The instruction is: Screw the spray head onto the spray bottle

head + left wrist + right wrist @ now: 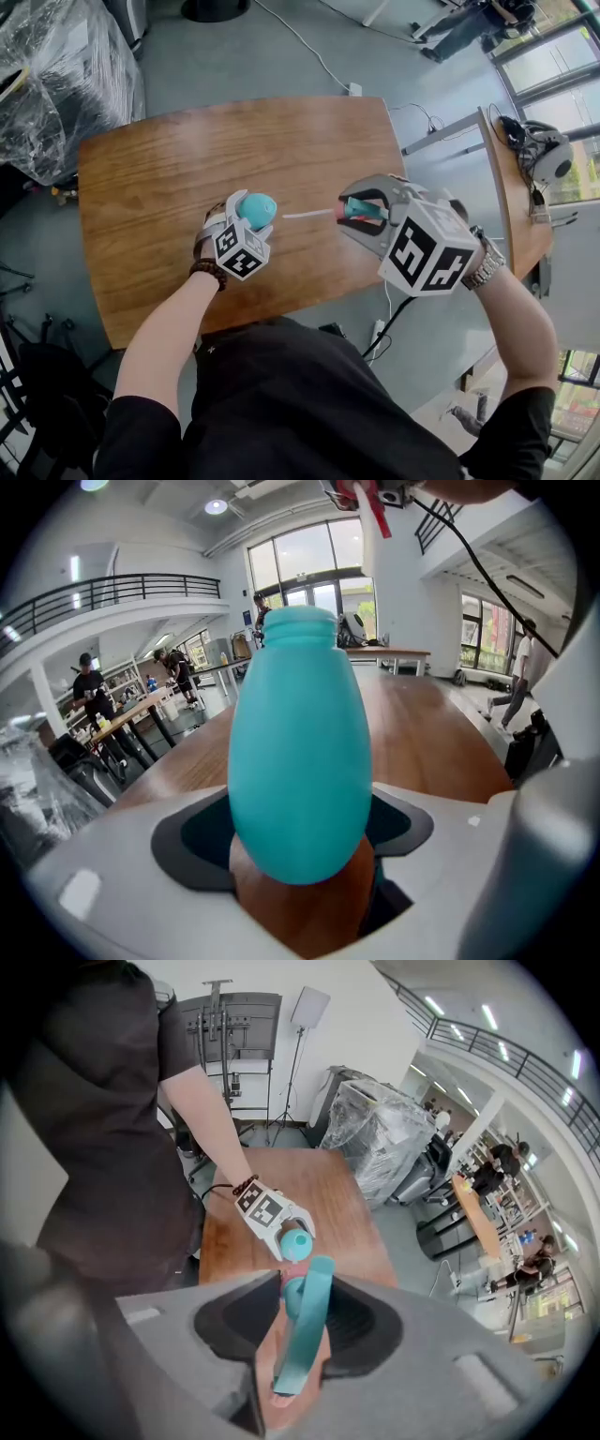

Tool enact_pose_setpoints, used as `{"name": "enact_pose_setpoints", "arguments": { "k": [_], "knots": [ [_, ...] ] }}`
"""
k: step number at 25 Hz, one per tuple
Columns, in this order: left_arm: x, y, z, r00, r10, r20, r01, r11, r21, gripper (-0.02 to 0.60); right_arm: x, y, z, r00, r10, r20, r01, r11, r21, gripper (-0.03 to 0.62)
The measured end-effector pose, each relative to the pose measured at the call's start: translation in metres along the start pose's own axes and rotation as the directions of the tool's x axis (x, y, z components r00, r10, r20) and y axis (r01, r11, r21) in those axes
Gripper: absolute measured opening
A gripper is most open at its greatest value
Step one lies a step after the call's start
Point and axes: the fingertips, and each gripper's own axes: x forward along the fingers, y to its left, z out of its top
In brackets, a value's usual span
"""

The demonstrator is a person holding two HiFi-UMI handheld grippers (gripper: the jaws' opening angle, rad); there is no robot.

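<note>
A teal spray bottle (256, 208) stands upright on the wooden table (159, 178), its open neck up. My left gripper (251, 217) holds it low on the body, and the left gripper view shows the bottle (300, 761) filling the gap between both pads. My right gripper (361, 208) is shut on the spray head (356, 212), a pink-red part with a teal trigger (305, 1326). It hovers to the right of the bottle and above it. The head's white dip tube (305, 215) points toward the bottle's neck, its end just short of it. From the right gripper view, the bottle (296, 1239) lies straight beyond the head.
A plastic-wrapped bundle (56, 75) stands off the table's far left corner. A second table (517, 220) with a headset (548, 155) sits to the right. A white cable (300, 42) runs across the floor beyond the table. Several people stand far off in the hall.
</note>
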Motion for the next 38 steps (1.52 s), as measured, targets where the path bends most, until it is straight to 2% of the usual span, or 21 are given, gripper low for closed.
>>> {"name": "enact_pose_setpoints", "arguments": {
  "k": [6, 15, 28, 38],
  "knots": [
    [-0.017, -0.004, -0.011, 0.995, -0.021, -0.098, 0.031, 0.995, 0.095, 0.431, 0.006, -0.001, 0.015, 1.000, -0.028, 0.010, 0.029, 0.999, -0.019, 0.124],
    [-0.044, -0.019, -0.008, 0.980, -0.066, -0.187, 0.095, 0.983, 0.155, 0.428, 0.031, 0.014, 0.024, 0.998, -0.051, -0.037, 0.047, 0.995, -0.092, 0.123],
    [-0.076, -0.035, 0.022, 0.977, -0.084, -0.196, 0.132, 0.961, 0.245, 0.426, 0.072, 0.047, 0.038, 0.999, -0.016, -0.050, 0.009, 0.990, -0.140, 0.124],
    [-0.088, -0.036, 0.025, 0.979, -0.086, -0.185, 0.134, 0.955, 0.264, 0.426, 0.081, 0.055, 0.046, 0.998, -0.018, -0.065, 0.007, 0.986, -0.169, 0.123]
  ]
}}
